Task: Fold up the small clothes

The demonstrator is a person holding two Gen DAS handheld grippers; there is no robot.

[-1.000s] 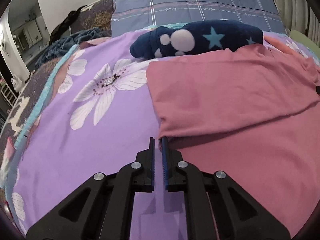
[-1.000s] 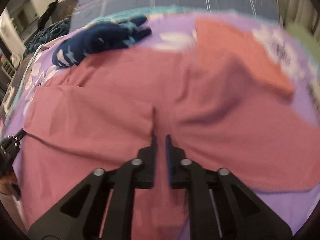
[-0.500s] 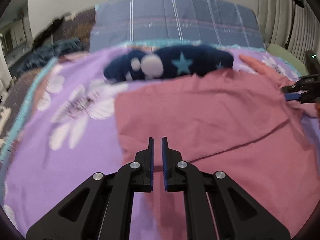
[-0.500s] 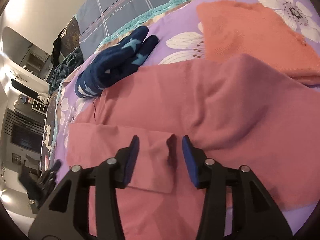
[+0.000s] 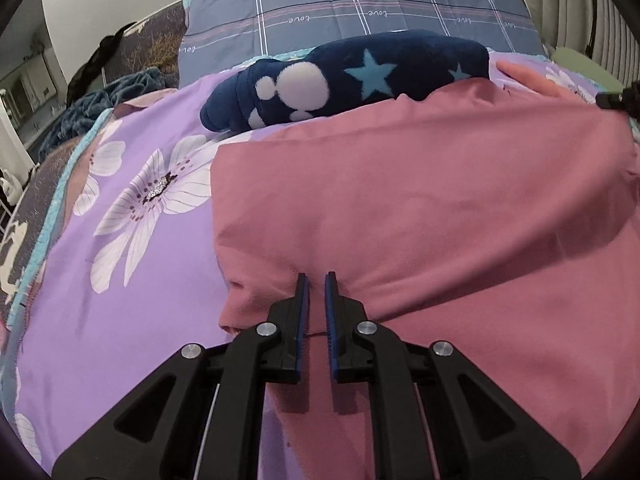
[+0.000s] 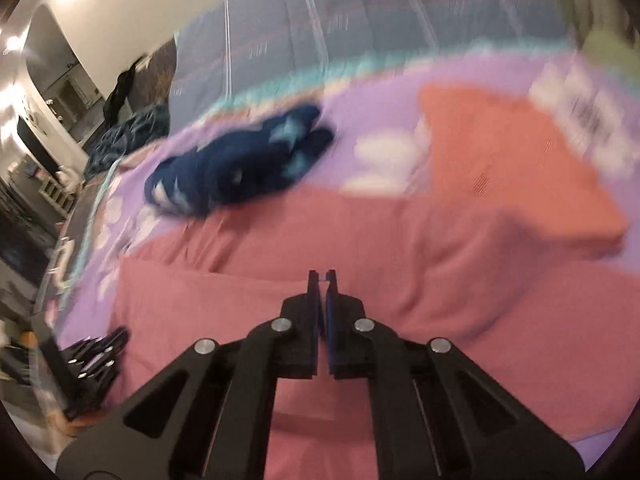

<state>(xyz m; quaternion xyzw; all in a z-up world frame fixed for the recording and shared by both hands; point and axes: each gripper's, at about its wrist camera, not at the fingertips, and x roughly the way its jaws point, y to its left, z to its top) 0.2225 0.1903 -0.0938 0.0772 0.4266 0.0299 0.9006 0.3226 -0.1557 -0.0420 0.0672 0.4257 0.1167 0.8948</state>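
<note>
Lay spread over purple floral bedspread, pink garment, navy star-print fleece at twelve o'clock; left gripper clenched on pink fold, right gripper clenched, grasp undeterminable.

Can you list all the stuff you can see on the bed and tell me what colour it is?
pink garment: one, dusty pink, spread across the middle of the bed, partly folded over itself
navy garment: one, dark blue with white spots and light blue stars, behind the pink one
orange garment: one, orange, folded, at the far right of the bed
sheet: one, purple with white flowers, under everything
pillow: one, grey-blue plaid, at the head of the bed
left gripper: one, black with blue pads, nearly shut on the pink garment's near left edge
right gripper: one, black, shut, over the pink garment
</note>
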